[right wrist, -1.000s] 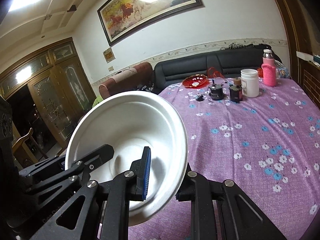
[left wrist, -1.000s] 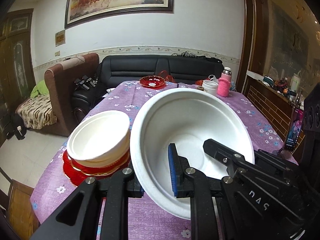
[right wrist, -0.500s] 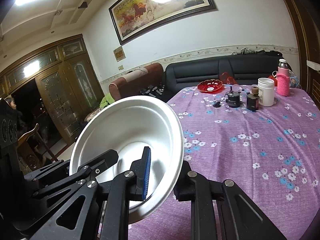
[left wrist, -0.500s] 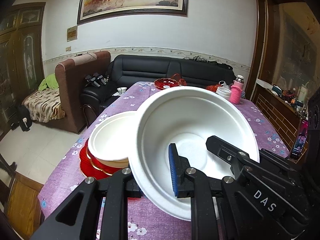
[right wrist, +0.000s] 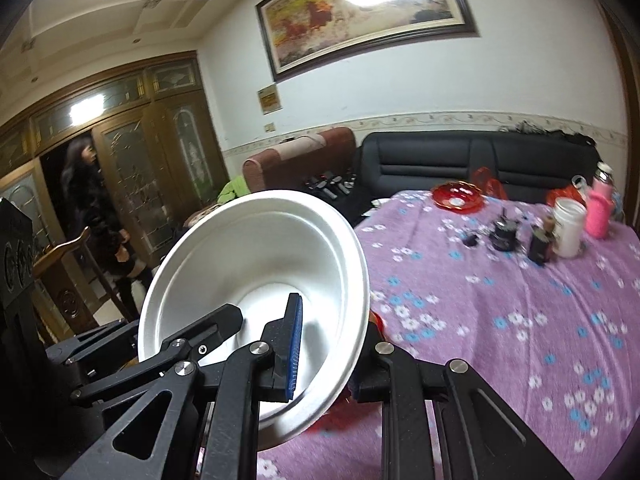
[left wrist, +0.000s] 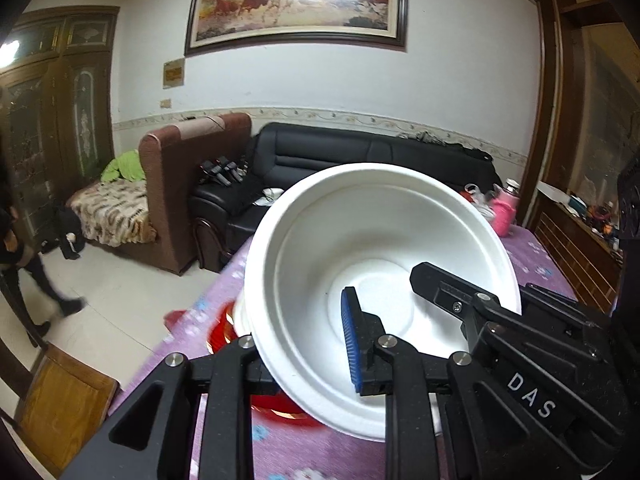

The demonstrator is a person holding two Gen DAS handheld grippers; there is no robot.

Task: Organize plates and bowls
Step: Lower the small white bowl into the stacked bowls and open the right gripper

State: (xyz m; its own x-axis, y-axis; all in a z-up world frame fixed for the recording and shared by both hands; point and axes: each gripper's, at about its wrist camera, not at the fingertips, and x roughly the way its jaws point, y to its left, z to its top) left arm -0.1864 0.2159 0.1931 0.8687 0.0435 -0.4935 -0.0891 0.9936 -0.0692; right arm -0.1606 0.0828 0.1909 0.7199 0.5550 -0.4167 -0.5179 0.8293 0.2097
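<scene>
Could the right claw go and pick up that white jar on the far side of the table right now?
Probably not yet: the right claw is shut on the rim of the white bowl, so nothing is free to take the jar until the bowl is put down.

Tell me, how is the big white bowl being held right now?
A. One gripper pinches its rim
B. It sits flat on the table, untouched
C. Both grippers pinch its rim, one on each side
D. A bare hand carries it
C: in both wrist views the bowl hangs tilted above the table, with the left gripper clamped on one side of its rim and the right gripper on the other.
</scene>
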